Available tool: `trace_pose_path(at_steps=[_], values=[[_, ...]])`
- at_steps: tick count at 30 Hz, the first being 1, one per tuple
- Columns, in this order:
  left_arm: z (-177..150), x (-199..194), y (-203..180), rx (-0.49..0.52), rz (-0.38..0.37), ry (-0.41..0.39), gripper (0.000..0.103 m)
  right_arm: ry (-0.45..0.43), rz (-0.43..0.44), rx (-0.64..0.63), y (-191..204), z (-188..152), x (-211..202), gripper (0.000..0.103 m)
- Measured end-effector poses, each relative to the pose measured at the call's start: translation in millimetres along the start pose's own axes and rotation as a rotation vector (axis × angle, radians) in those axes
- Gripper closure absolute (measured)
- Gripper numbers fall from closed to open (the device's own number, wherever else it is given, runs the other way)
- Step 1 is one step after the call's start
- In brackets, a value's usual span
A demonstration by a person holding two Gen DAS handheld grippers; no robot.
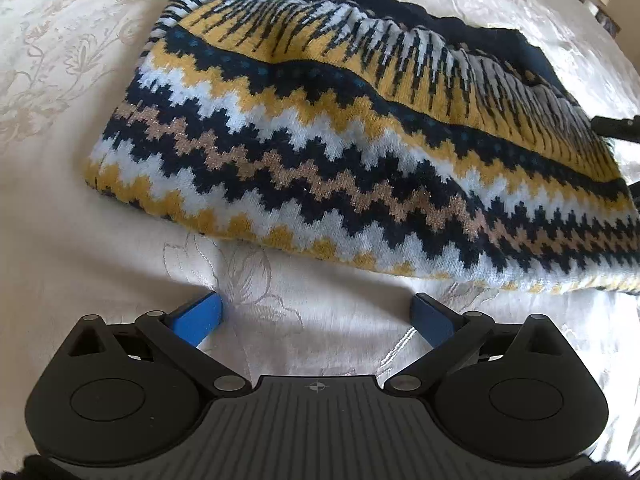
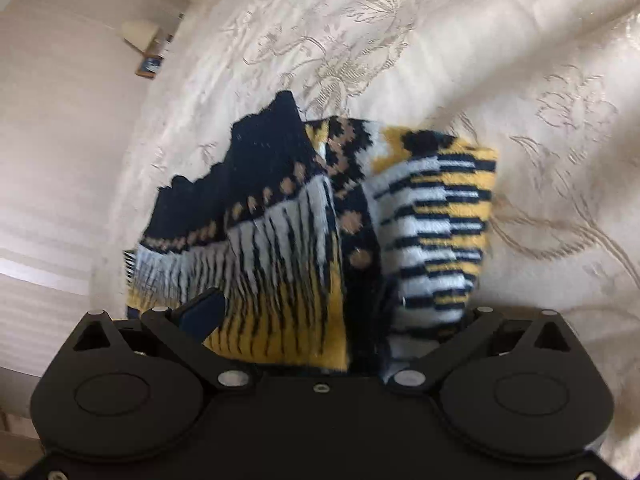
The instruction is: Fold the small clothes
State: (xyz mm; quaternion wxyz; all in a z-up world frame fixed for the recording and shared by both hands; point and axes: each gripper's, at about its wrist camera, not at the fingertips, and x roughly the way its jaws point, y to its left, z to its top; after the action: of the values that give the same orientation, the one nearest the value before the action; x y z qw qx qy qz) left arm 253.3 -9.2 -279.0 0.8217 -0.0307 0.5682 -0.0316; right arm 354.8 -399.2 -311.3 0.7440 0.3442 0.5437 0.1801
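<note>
A knitted garment [image 1: 340,152] with navy, yellow, white and tan zigzag bands lies folded on the cream bedspread [image 1: 80,80]. My left gripper [image 1: 316,312] hovers just in front of its near edge. Its blue fingers [image 1: 200,320] are spread wide, with only bedspread between them. In the right wrist view the garment [image 2: 288,248] is bunched up and fills the gap of my right gripper [image 2: 324,308]. Those jaws stand wide. One dark finger [image 2: 206,312] shows beside the cloth and the other is hidden under it. A black part of the right gripper [image 1: 616,128] shows at the garment's right end.
The embroidered bedspread [image 2: 440,40] spreads around the garment on every side. Past the bed's edge are a pale wall [image 2: 48,140], a lamp [image 2: 138,32] and a small bedside table [image 2: 150,66].
</note>
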Motion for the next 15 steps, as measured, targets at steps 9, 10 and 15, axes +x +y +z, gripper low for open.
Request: trace_pose_path(at_steps=[9,10,15], values=[[9,-22,-18,0.001,0.032,-0.009,0.033,0.012,0.009,-0.099,6,-1,-1,0.0],[11,-29,-20,-0.006,0.018,-0.016,0.035,0.02,0.015,-0.113,7,-1,-1,0.0],[33,-66,-47,0.068,0.019,-0.113,0.035,0.054,0.034,-0.157,10,-1,1,0.037]])
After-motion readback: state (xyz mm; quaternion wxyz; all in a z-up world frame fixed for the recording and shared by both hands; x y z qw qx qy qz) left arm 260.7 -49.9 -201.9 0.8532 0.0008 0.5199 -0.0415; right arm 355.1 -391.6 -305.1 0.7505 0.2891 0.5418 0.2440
